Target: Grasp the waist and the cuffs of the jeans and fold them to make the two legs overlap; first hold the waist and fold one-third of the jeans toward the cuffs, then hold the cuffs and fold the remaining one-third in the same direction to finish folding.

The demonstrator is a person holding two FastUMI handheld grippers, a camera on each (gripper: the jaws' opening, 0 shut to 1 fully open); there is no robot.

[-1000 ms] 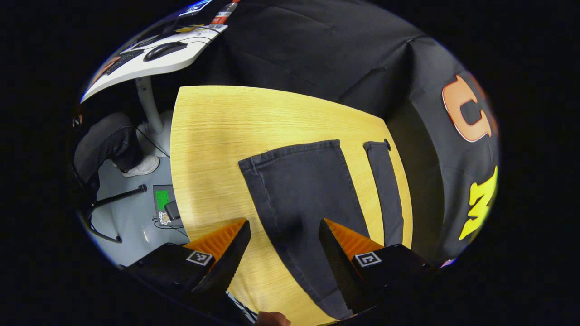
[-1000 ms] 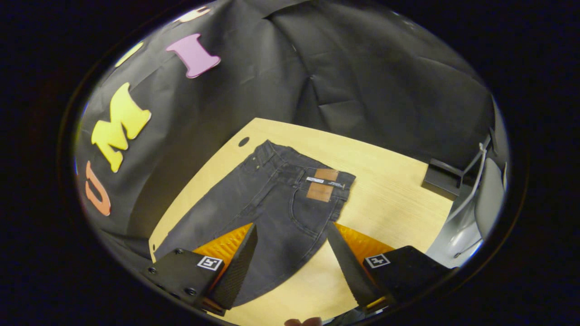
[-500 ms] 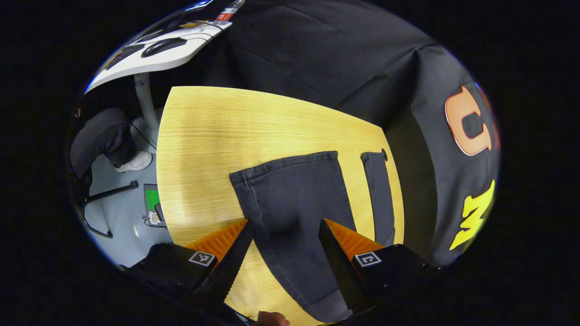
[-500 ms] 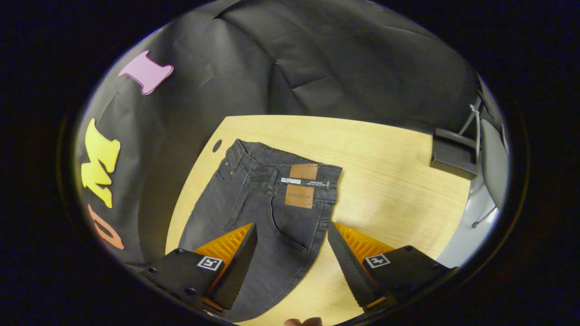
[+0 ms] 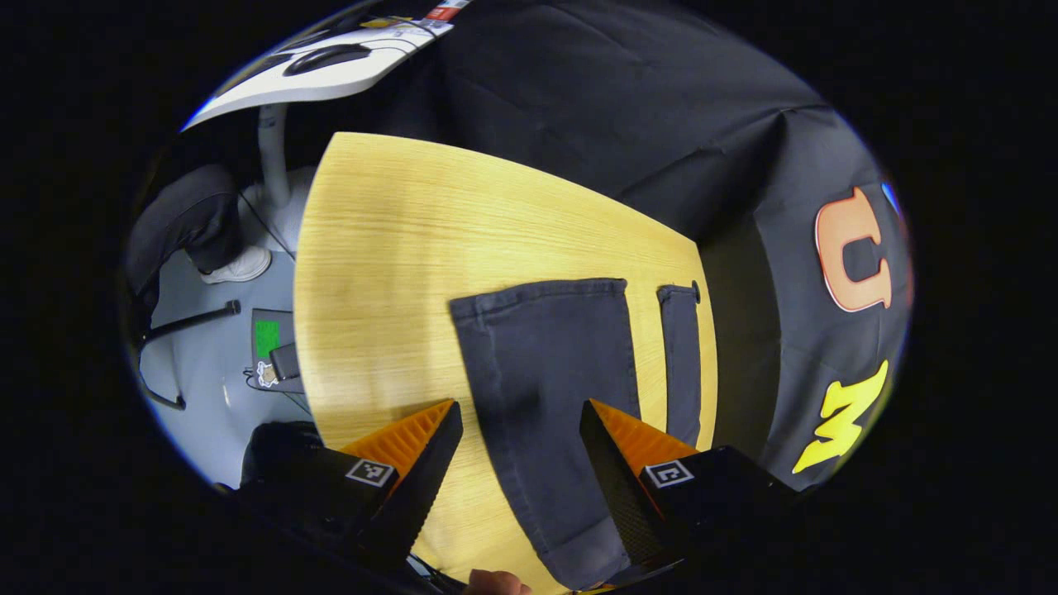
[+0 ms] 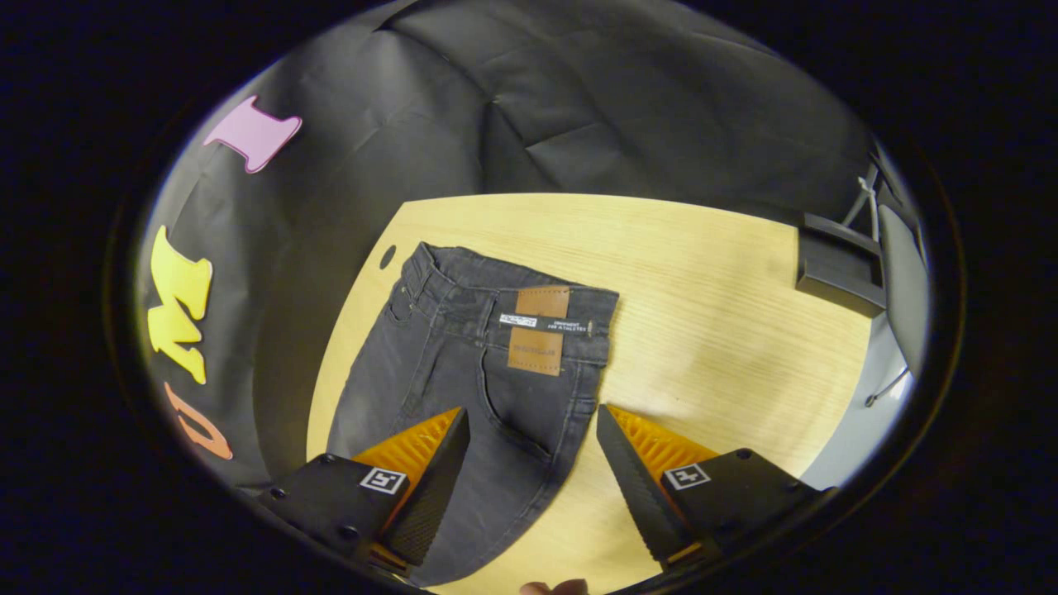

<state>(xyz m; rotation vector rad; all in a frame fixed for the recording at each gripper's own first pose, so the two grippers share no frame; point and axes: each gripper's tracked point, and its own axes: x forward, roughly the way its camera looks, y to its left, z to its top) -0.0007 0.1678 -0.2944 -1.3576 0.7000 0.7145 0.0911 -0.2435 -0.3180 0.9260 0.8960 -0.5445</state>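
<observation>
Both views are dim overall, with overhead light falling brightest on the wooden surface (image 5: 397, 248), which shows a soft glare patch in the left gripper view. Fisheye bending curves the surface edges and squeezes detail toward the rim. The dark jeans (image 6: 463, 364) stay sharp, while each claw casts soft shadows below.

Over the last second the right tool (image 6: 531, 463) has swung round, so the jeans' waist (image 6: 512, 302), seen slanted before, now lies nearly square ahead of it, and more bare bench (image 6: 711, 273) shows beyond the waist toward the far edge. The left tool (image 5: 519, 463) has shifted too: the near leg's cuff (image 5: 541, 296) now sits more to the right between its open fingers, and the second cuff (image 5: 679, 291) looks narrower by the bench's right edge.
</observation>
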